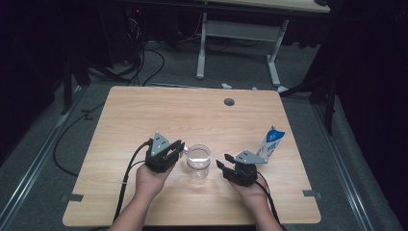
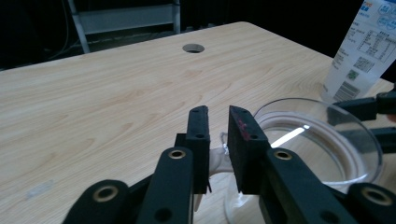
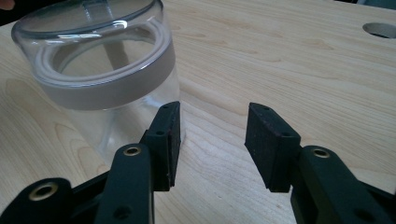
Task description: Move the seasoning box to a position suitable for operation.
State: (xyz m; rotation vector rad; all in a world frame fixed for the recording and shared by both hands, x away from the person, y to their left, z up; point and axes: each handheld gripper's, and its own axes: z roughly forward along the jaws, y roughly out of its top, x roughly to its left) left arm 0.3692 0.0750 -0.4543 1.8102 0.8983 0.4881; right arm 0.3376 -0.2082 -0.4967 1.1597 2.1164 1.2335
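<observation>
The clear lidded jar (image 1: 198, 159), judged rigid, slippery and breakable, is pinched at its lid tab (image 2: 218, 158) by the left hand-held gripper (image 2: 218, 135), while the right hand-held gripper (image 3: 212, 140) is held apart beside the wall.

Looks like a lab or recording room rather than a home. Dark surroundings, lit mainly over a light wooden bench (image 1: 192, 120) with a round cable hole (image 1: 229, 102). Grey carpeted floor (image 1: 43, 159) with metal rails along both sides. Bundles of black cables (image 1: 139, 62) at far left, and a second desk's white metal frame (image 1: 238, 38) at the far side.
</observation>
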